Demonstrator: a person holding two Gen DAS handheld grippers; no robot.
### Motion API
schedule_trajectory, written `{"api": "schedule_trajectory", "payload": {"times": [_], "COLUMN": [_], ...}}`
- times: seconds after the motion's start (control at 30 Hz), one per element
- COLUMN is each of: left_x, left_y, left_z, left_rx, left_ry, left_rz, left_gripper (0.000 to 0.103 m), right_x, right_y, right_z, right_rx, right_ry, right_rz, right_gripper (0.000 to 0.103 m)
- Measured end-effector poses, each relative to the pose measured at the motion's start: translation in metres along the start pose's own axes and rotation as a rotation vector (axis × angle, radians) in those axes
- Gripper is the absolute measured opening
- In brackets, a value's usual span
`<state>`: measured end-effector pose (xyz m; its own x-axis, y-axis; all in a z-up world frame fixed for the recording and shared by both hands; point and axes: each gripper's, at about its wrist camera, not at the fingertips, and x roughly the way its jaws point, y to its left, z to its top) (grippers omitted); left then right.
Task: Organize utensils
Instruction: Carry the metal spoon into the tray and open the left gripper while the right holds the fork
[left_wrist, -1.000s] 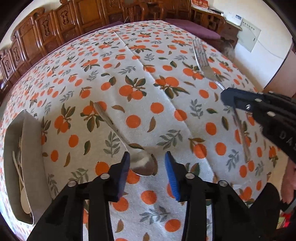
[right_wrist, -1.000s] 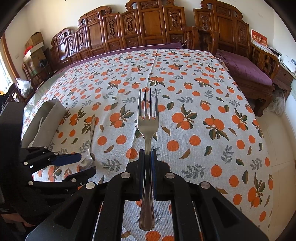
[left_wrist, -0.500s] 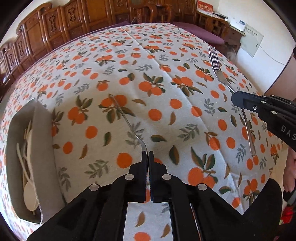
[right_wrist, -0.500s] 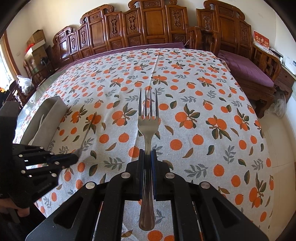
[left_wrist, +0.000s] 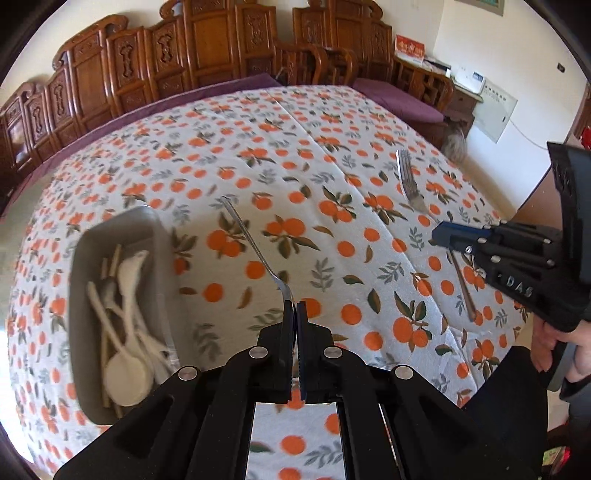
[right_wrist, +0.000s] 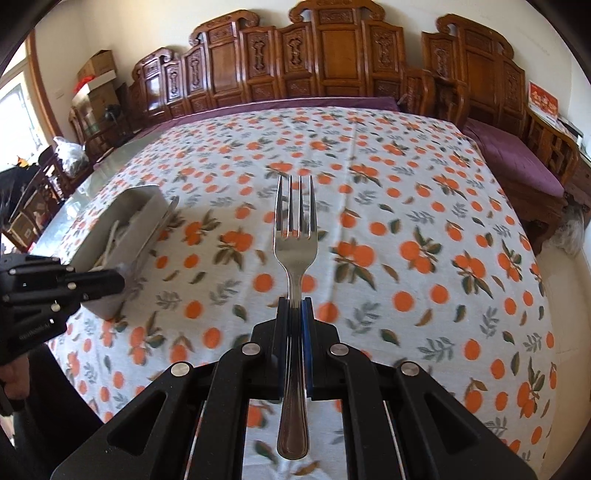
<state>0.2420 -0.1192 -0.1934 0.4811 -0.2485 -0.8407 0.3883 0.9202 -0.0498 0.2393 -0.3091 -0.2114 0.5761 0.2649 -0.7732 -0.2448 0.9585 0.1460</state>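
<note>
Our left gripper (left_wrist: 295, 314) pinches a spoon (left_wrist: 255, 251), handle jutting forward beside the grey tray (left_wrist: 162, 236); our right gripper (right_wrist: 295, 310) clamps the fork (right_wrist: 295, 236), tines ahead, above the tablecloth (right_wrist: 406, 206).

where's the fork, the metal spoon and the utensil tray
fork (right_wrist: 295, 251): right wrist view, on the base of the tines.
metal spoon (left_wrist: 251, 242): left wrist view, on the middle of the handle.
utensil tray (left_wrist: 162, 251): left wrist view, on the right-hand wall.
</note>
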Motion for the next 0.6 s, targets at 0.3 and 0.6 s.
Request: {"api": "schedule_trajectory", "payload": {"times": [0.3,0.6], "left_x": [-0.030,-0.020], "left_y": [0.042,0.090], "left_z": [-0.002,-0.018], "left_rx": [-0.029,-0.072], "left_ry": [-0.038,0.006], "left_rz": [0.016,0.024], "left_gripper": [0.001,0.001], "right_x": [0.001,0.005], "right_y": [0.052,0.096], "right_z": [0.021,0.036], "right_rx": [-0.050,-0.092], "right_ry": [-0.015,-0.017], "right_rz": [0.047,0.080], "right_gripper": [0.008,0.008]}}
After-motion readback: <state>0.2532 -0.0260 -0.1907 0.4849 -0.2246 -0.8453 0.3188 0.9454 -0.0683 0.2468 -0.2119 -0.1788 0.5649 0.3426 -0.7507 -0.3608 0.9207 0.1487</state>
